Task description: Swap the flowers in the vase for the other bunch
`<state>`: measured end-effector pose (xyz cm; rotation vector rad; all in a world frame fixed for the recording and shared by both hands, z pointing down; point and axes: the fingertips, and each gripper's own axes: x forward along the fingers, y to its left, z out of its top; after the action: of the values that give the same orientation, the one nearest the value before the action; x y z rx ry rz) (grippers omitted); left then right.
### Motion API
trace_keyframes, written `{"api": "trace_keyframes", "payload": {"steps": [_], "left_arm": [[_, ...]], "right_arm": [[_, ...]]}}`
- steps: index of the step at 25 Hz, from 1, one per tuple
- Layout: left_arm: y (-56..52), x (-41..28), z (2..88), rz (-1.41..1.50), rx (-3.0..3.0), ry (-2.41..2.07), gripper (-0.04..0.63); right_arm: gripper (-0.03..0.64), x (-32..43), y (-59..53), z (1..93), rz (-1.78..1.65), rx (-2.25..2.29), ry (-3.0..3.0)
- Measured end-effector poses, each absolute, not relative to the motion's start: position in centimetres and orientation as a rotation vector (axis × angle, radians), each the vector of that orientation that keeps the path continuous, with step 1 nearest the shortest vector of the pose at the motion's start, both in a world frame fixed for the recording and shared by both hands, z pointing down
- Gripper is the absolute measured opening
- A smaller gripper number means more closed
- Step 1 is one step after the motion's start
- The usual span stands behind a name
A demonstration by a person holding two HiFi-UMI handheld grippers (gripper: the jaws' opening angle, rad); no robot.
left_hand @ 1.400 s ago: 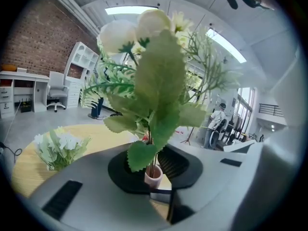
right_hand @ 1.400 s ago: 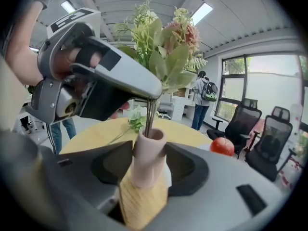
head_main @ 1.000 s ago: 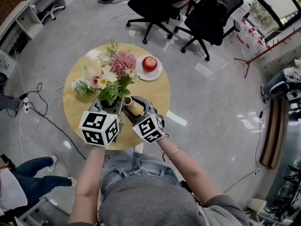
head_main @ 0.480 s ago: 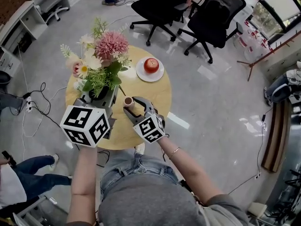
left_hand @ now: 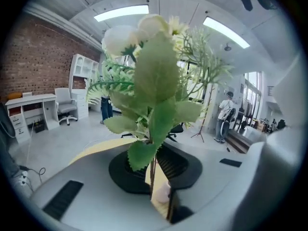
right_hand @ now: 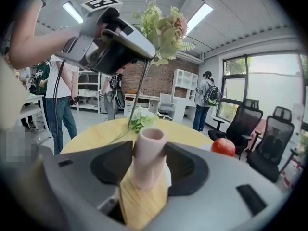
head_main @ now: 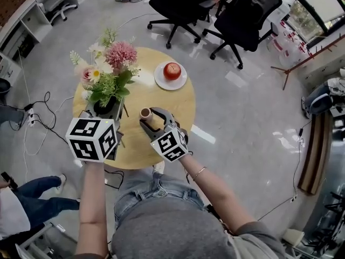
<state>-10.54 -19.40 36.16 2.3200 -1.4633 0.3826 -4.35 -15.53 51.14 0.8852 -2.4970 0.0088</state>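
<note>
The vase [head_main: 145, 114] mouth stands uncovered with open air above it; the right gripper [head_main: 153, 124] closes off both its sides. The held bunch [head_main: 110, 69] in the left gripper [head_main: 108, 111] fills the air over the table [head_main: 161, 104]'s left; a second bunch [right_hand: 140, 119] lies on the wood beyond the vase; bare wood runs right to the plate [head_main: 160, 81] and apple [head_main: 172, 70] at the far edge.

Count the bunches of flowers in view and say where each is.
2. The pink bunch is gripped by its stems in the left gripper, held above the table. The white bunch lies on the table beyond the vase, unseen in the head view.
</note>
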Motion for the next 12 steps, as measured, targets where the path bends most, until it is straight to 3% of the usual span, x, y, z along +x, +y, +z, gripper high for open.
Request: {"api": "trace_keyframes", "payload": {"steps": [12], "left_arm": [[-19.1, -12.0, 46.1, 0.530, 2.130, -1.367, 0.048]], "right_arm": [[0.221, -4.7, -15.5, 51.5, 0.016, 0.897, -2.487]]}}
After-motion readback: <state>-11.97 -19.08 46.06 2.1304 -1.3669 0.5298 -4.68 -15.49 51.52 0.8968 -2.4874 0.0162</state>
